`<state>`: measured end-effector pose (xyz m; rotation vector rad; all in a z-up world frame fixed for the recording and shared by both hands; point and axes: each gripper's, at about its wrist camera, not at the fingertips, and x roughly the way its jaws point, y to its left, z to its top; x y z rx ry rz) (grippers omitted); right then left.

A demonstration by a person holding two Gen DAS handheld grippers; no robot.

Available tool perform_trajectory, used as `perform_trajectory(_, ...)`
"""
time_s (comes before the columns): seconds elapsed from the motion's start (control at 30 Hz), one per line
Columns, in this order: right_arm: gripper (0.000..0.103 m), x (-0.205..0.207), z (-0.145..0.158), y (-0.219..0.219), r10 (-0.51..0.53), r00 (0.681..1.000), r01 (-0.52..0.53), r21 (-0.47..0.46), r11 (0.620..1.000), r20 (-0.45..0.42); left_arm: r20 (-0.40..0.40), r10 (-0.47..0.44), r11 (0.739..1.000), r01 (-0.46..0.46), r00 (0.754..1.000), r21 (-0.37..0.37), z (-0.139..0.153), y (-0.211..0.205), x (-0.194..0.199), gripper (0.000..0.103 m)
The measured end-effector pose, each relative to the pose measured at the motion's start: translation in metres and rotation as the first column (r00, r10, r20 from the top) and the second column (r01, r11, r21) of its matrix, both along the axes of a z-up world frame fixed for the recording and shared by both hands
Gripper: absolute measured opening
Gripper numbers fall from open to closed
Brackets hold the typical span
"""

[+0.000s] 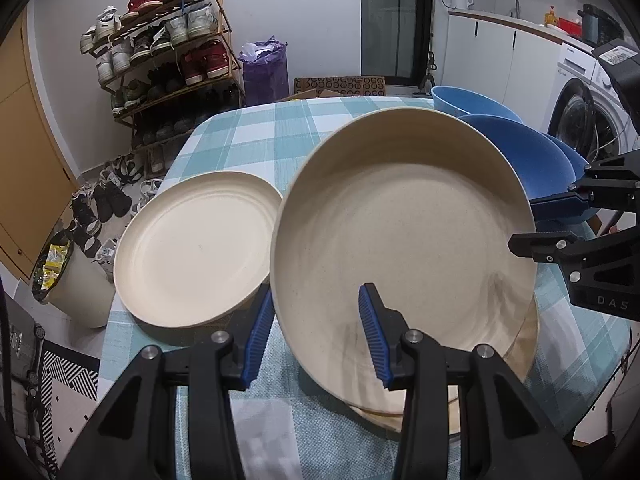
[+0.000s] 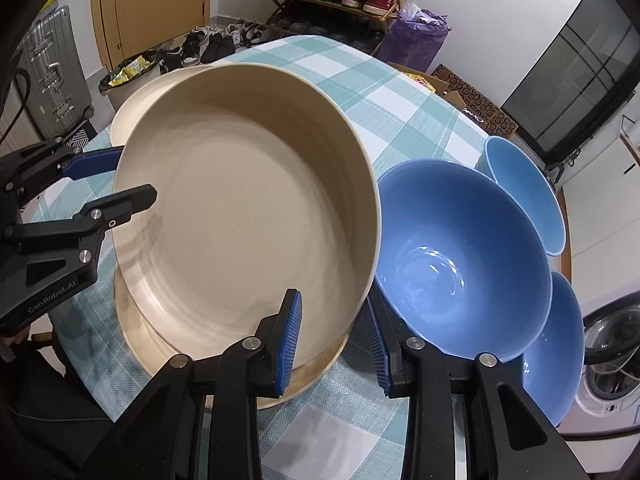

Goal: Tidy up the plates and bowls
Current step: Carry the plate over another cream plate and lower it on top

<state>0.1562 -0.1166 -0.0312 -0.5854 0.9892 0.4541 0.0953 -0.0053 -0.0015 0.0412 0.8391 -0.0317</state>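
your left gripper (image 1: 320, 332) and right gripper (image 2: 334, 344) each clamp the rim of the beige plate (image 1: 400, 232), held tilted just above another beige plate (image 2: 320, 368) on the bench (image 1: 260, 128). only the left view shows a third plate (image 1: 192, 252) beside it; the right shows blue bowls (image 2: 460, 264) clearly.

Bowls (image 2: 460, 256) right of plate (image 2: 248, 208)

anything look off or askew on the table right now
The beige plate is tilted, held by its rim in both the left claw and the right claw above a second beige plate on the checked tablecloth. Nothing looks spilled or broken.
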Motion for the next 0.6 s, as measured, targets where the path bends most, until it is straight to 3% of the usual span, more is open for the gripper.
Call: perform_trajectory(0.6, 0.033, -0.004, -0.018, 0.008, 0.022, 0.999, -0.019, -0.088, 0.996, 0.027, -0.039, -0.006, 1.000, 0.007, 0.999, 0.030, -0.016, -0.002, 0.003, 0.042)
